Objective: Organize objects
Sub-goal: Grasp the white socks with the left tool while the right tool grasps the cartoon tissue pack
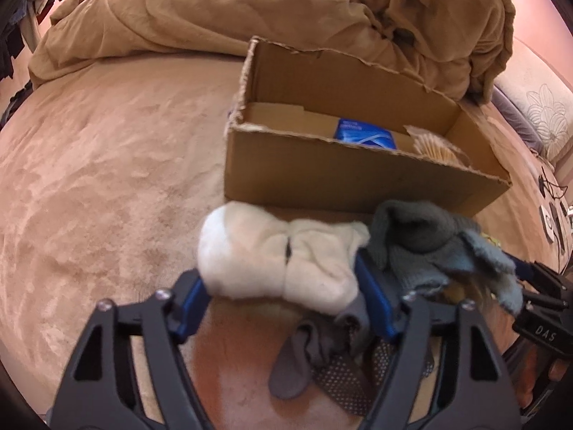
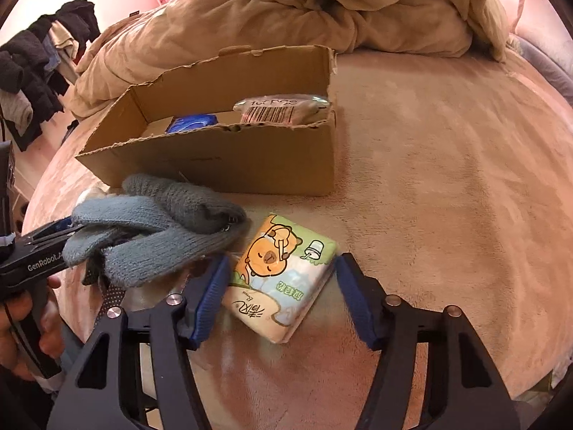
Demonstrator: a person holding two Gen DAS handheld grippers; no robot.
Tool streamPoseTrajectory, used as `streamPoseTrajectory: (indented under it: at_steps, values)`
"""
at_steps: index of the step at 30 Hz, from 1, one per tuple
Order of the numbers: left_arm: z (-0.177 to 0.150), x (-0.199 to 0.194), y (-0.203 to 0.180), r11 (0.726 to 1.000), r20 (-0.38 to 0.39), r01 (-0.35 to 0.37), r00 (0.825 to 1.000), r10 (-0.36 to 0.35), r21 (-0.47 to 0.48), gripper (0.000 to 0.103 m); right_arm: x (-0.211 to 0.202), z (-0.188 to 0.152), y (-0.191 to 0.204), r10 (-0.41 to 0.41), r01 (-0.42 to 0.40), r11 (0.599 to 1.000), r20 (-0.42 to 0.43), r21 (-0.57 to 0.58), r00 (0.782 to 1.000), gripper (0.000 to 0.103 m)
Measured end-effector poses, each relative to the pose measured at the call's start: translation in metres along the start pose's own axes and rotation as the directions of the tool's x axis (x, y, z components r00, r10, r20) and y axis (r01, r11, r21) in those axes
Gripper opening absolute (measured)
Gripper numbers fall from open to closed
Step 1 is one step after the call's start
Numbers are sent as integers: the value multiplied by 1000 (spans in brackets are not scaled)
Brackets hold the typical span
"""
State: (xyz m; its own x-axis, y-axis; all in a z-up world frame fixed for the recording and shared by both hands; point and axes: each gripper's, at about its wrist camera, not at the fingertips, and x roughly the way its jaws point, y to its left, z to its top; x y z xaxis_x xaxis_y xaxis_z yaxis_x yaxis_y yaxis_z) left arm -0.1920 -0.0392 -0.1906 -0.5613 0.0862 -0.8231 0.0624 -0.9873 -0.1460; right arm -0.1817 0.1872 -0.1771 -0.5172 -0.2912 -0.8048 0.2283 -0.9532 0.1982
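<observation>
The blue-padded fingers of the left gripper (image 1: 286,286) close on a rolled white sock bundle (image 1: 275,258), one pad at each end of the bundle, which lies across the gap between them. Under and behind the bundle, between the gripper's arms, lies a grey sock with a dotted sole (image 1: 322,362).

The right gripper (image 2: 283,297) straddles a small tissue pack printed with an orange cartoon animal (image 2: 279,279). Its left finger (image 2: 211,297) touches the pack's edge, while the right finger (image 2: 358,301) stands at the pack's far corner; whether it presses there cannot be told. The pack lies flat on the bed.

Just beside the tissue pack, between the two grippers, sits a heap of grey-blue knitted gloves (image 2: 161,229), draped partly over the left gripper's outer finger. A person's hand (image 2: 21,326) holds that gripper's handle at the edge of the right wrist view.

Beyond the gloves stands an open cardboard box (image 1: 322,175) with torn upper edges, resting on the pinkish-tan plush bed cover (image 2: 447,179). Inside it are a blue packet (image 1: 365,134) and a clear bag with a barcode label (image 2: 279,109).

Behind the box a tan duvet (image 1: 215,10) is piled in a crumpled mound. Dark clothes hang on a rack (image 2: 39,68) by the wall at the left.
</observation>
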Motion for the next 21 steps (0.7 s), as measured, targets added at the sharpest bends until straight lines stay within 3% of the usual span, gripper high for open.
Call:
streamPoseTrajectory:
  at_steps: [6, 11, 13, 19, 21]
  values:
    - [-1, -16, -3, 1000, 18, 21, 1000, -21, -1, 53, -9, 0, 2, 0, 0, 1000, 11, -1, 1000, 44]
    - [-5, -33, -4, 999, 40, 38, 998, -39, 9, 47, -21, 1, 0, -15, 14, 1000, 31, 8, 999, 14]
    - [-6, -40, -5, 999, 48, 45, 998, -45, 10, 46, -24, 0, -2, -17, 16, 1000, 32, 12, 999, 9]
    - [-6, -62, -1, 999, 82, 52, 995, -51, -9, 46, -23, 0, 0, -13, 13, 1000, 22, 12, 1000, 9]
    - [-6, -71, 2, 999, 94, 52, 994, -51, -13, 46, -17, 0, 2, -25, 25, 1000, 5, 9, 1000, 22]
